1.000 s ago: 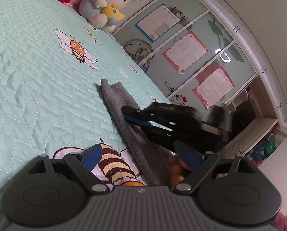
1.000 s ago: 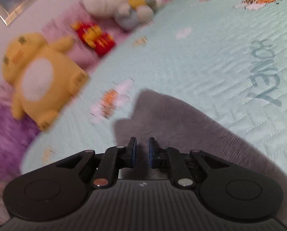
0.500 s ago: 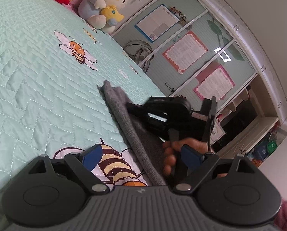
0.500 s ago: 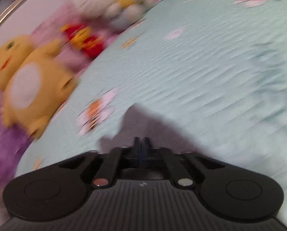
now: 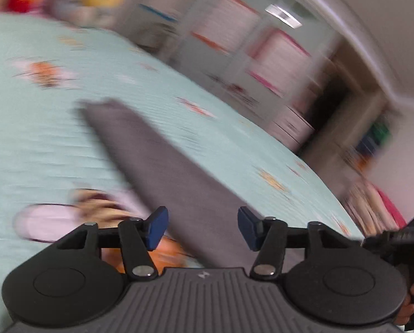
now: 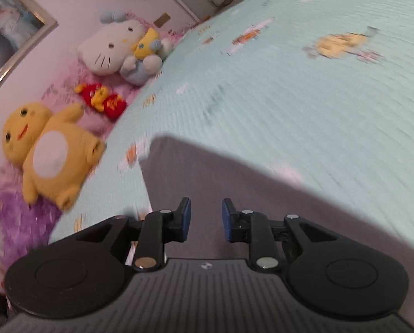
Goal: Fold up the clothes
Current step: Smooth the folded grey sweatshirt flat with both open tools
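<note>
left fingers (image 5: 157, 227) spread wide, right fingers (image 6: 184, 219) parted, both empty above grey garment (image 6: 234, 177) on bedspread (image 6: 304, 97).

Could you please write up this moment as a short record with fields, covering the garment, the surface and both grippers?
garment: grey cloth, lying flat
surface: mint quilted bedspread
left gripper: open, above the cloth, holding nothing
right gripper: open, above the cloth, holding nothing
background: plush toys at the bed's far end
image quality: left view motion-blurred
</note>
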`<act>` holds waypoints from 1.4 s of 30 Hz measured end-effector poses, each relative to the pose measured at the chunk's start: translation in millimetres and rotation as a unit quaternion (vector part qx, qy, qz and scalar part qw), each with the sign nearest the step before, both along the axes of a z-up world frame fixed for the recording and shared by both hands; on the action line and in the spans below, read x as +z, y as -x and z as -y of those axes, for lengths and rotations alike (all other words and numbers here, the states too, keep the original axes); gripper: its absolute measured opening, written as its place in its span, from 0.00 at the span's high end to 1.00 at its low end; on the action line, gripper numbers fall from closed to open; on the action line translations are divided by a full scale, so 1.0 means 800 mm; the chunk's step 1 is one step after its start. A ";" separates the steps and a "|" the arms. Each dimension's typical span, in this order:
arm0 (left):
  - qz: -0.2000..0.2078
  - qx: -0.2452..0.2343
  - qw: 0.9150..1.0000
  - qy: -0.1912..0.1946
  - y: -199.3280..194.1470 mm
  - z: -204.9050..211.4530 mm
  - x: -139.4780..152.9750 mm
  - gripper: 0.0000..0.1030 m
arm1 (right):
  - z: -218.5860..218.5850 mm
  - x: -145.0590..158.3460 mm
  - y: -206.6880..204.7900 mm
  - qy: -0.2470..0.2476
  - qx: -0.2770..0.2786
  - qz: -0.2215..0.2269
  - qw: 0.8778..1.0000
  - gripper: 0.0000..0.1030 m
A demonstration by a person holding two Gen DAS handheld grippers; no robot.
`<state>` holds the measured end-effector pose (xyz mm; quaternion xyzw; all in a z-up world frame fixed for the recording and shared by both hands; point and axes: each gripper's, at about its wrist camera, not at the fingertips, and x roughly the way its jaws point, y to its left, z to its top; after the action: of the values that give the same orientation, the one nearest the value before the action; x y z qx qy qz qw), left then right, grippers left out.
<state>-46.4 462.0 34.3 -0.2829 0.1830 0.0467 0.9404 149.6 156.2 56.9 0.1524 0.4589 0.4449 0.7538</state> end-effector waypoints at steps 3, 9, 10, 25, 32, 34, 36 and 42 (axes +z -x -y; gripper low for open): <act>-0.034 -0.056 0.995 -0.072 -0.042 0.044 -0.003 0.45 | 0.047 -0.023 0.037 0.029 0.022 -0.009 0.999 0.75; -0.109 -0.157 0.956 -0.224 -0.133 0.129 -0.016 0.46 | 0.104 -0.073 -0.007 0.027 -0.064 -0.019 0.997 1.00; -0.121 -0.173 0.945 -0.249 -0.148 0.144 -0.018 0.46 | 0.116 -0.080 -0.023 0.013 -0.095 -0.027 0.995 1.00; -0.140 -0.132 0.952 -0.238 -0.122 0.155 0.017 0.44 | 0.209 -0.071 0.081 -0.040 -0.153 0.010 0.987 0.92; -0.146 -0.191 0.952 -0.191 -0.070 0.191 0.000 0.40 | 0.176 -0.060 0.178 -0.082 -0.060 0.010 0.995 0.92; -0.146 -0.195 0.942 -0.230 -0.070 0.199 -0.012 0.38 | 0.173 -0.084 0.184 -0.047 -0.054 -0.015 0.997 0.97; -0.152 -0.197 0.935 -0.253 -0.072 0.204 -0.017 0.38 | 0.180 -0.098 0.184 -0.045 -0.064 -0.031 0.996 1.00; -0.167 -0.169 0.939 -0.248 -0.066 0.213 0.007 0.41 | 0.173 -0.080 0.169 -0.045 -0.070 -0.015 0.996 0.90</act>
<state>6.1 291.8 40.1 0.0062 0.3650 -0.0228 0.9307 14.3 17.5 -7.3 0.2242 0.4379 0.4090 0.7685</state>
